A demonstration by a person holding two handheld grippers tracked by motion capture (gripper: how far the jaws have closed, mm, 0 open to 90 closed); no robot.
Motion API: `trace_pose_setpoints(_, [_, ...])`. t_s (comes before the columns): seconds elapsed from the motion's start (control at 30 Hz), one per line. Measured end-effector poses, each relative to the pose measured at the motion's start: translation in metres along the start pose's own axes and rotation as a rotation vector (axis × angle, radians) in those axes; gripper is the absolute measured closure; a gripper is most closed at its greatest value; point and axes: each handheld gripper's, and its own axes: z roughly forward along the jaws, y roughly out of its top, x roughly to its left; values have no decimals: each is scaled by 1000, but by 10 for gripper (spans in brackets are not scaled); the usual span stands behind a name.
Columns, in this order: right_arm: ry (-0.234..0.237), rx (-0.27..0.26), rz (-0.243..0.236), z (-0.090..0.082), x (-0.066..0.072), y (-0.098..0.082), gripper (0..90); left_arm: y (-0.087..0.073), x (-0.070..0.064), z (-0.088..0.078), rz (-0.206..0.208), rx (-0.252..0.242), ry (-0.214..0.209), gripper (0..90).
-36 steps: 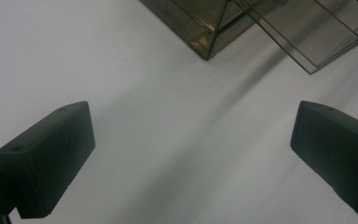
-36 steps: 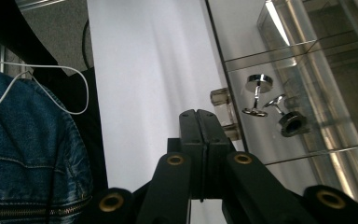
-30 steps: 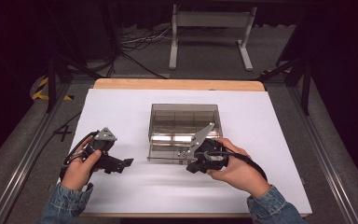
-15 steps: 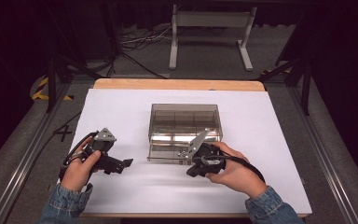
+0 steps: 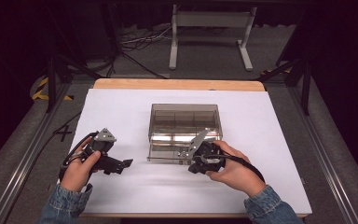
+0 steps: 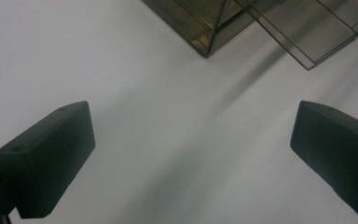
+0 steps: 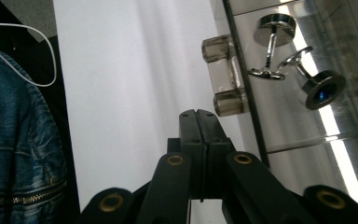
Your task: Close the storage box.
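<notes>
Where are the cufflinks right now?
In the right gripper view, the two cufflinks lie inside the pulled-out clear drawer, just behind its handle, up and right of the shut right gripper.

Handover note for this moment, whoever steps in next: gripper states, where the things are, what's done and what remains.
Left gripper: jaws open, empty, held low over the white table, left of the box.
Right gripper: jaws shut, holding nothing, tips just short of the clear drawer handle.
Things: smoked clear box mid-table, its drawer pulled partly out toward the person. Two silver cufflinks lie inside the drawer.
Done: drawer appears partly open.
Left: probably the drawer or the cufflinks; neither is gripped yet. Which move comes next can't be told.
</notes>
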Motion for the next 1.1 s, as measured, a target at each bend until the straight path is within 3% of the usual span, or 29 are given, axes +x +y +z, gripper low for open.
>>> trace_pose_setpoints(0.17, [-36,-1,-6,1,-1,1,900,-1,0,0,3,-13,15,5])
trace_pose_setpoints(0.53, [-67,-9,-1,0,-3,1,900,-1,-1,0,-6,-15,16,5])
trace_pose_setpoints(1.1, [-158,-64,77,-6,-15,4,900,-1,0,1,-4,-14,15,5])
